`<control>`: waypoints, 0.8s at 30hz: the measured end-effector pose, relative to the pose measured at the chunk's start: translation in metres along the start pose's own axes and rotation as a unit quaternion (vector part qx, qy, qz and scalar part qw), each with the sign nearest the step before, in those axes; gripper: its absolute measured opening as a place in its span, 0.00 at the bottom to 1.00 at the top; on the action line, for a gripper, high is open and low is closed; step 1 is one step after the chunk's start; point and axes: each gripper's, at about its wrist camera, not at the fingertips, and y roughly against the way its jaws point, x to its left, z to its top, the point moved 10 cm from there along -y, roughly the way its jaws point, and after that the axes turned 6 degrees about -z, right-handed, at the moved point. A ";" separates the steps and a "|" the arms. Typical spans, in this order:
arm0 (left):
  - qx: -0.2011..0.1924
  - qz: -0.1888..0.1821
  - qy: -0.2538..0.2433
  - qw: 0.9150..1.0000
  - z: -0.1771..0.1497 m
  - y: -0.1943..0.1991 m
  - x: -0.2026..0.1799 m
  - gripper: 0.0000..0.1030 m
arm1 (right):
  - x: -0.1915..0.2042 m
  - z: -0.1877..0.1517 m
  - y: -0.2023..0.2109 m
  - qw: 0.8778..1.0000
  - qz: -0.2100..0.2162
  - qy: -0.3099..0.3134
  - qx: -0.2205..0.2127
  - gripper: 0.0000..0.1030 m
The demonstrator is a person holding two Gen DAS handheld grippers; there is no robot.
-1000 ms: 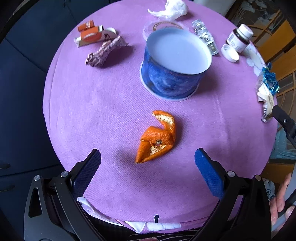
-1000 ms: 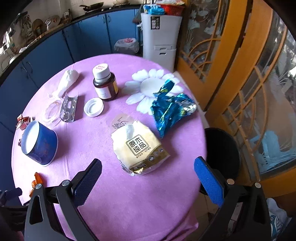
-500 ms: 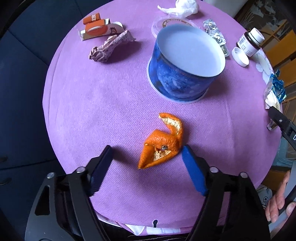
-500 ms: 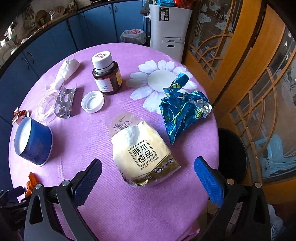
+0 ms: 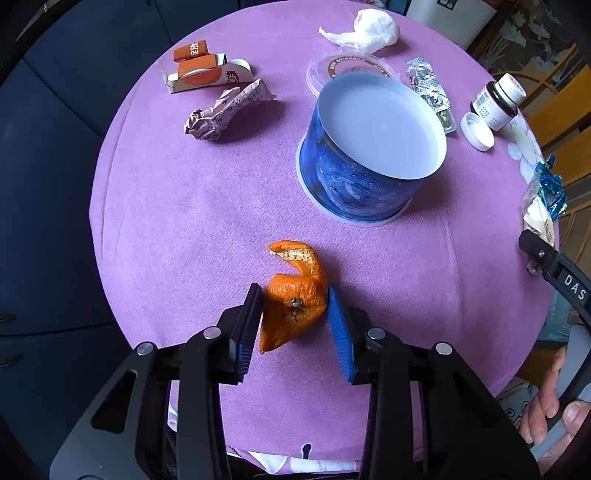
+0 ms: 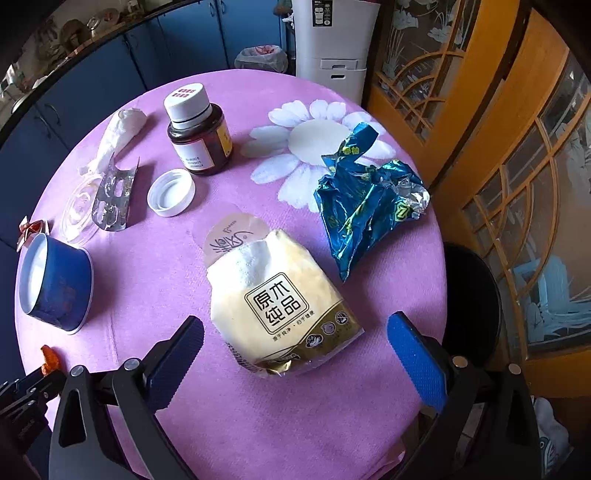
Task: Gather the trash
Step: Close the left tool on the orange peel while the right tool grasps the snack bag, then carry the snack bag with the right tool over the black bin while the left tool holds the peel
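My left gripper (image 5: 293, 295) is shut on an orange peel (image 5: 293, 299) on the purple round table (image 5: 184, 229); both pads press its sides. A blue tub (image 5: 369, 158), open and white inside, stands just beyond; it also shows in the right wrist view (image 6: 55, 280). My right gripper (image 6: 295, 332) is open and empty, with a yellow tissue packet (image 6: 280, 299) lying between its fingers. A crumpled blue foil wrapper (image 6: 365, 203) lies beyond the packet to the right.
Crumpled paper (image 5: 225, 110), an orange-white carton (image 5: 203, 70), a tissue wad (image 5: 365, 27), a plastic lid (image 5: 347, 70), a blister pack (image 6: 112, 199), a brown pill bottle (image 6: 199, 140) and a white cap (image 6: 170, 192) lie around. A black bin (image 6: 476, 310) stands beside the table's right edge.
My left gripper has moved forward and closed from wide open onto the orange peel. My right gripper has moved closer to the yellow packet and stays open.
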 end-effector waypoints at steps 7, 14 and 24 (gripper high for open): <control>0.001 -0.012 0.004 1.000 0.004 -0.007 0.004 0.30 | 0.002 -0.006 -0.001 1.000 0.000 0.011 0.008 0.59; -0.005 -0.015 0.003 1.000 0.003 -0.001 0.003 0.28 | 0.003 -0.005 0.011 1.000 0.007 0.011 -0.013 0.47; -0.026 -0.006 -0.006 1.000 -0.007 0.024 -0.004 0.28 | 0.007 -0.007 0.041 0.998 0.007 0.025 -0.052 0.42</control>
